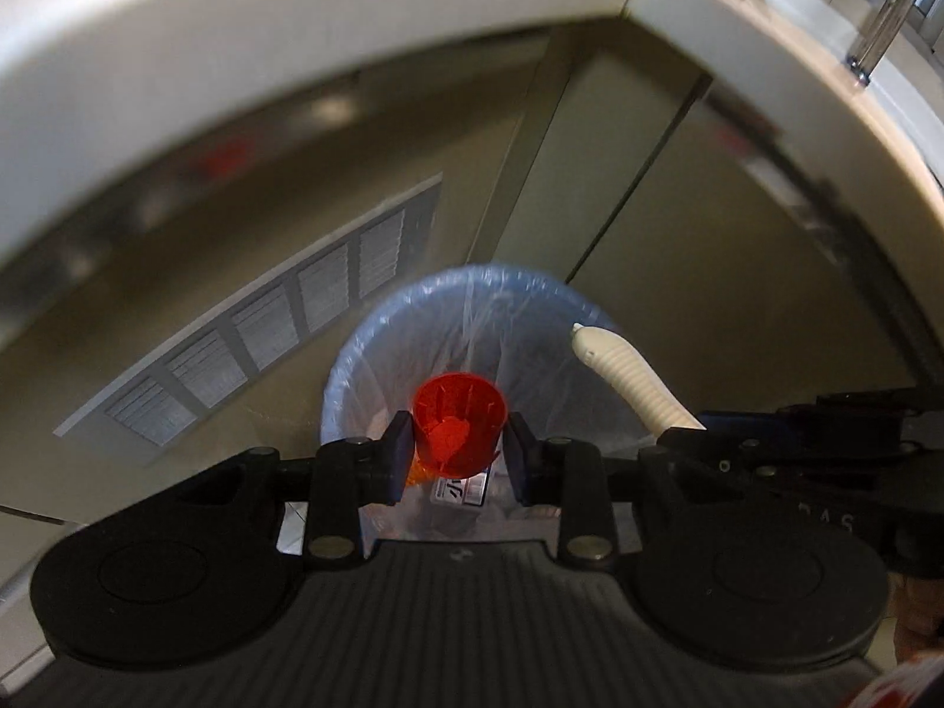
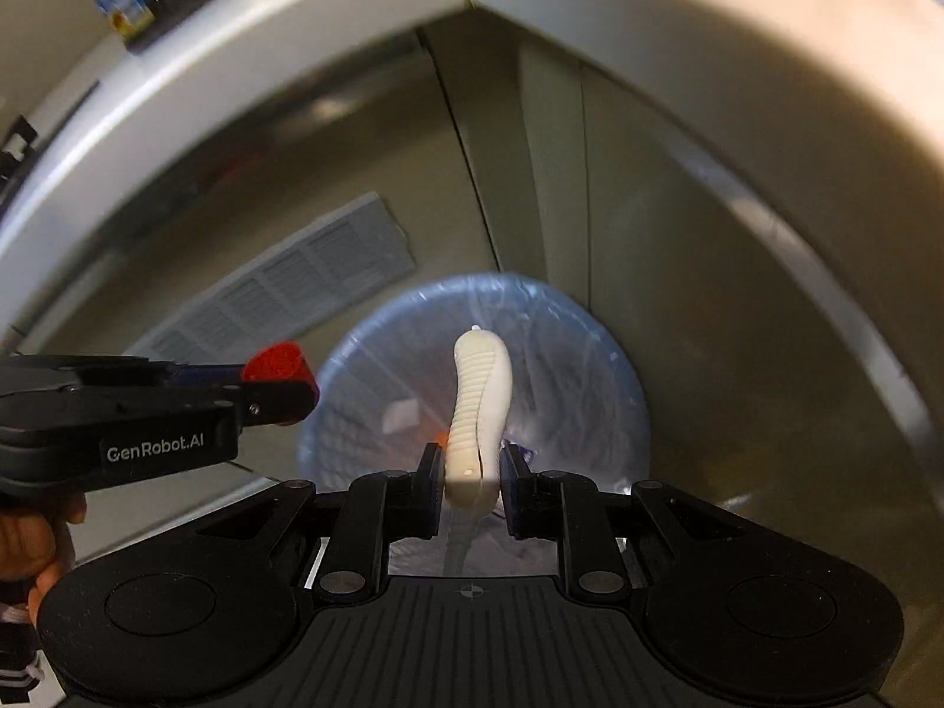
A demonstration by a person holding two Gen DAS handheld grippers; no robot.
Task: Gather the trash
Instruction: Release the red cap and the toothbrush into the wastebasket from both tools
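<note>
Both grippers hang over the lined bin [image 1: 354,354]: left gripper [image 1: 457,460] pinches a red cap [image 1: 460,430] across its walls, right gripper [image 2: 472,472] squeezes a ribbed white tube [image 2: 478,401] near its base (both look light, tube probably bendy)

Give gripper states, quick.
Left gripper: shut on red cup.
Right gripper: shut on white ribbed piece.

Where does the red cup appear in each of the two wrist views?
Left wrist view: the red cup is low in the centre, between the left gripper's jaws.
Right wrist view: it shows at the left, as a red edge at that gripper's tip.
Shared landmark: the lined trash bin below.
</note>
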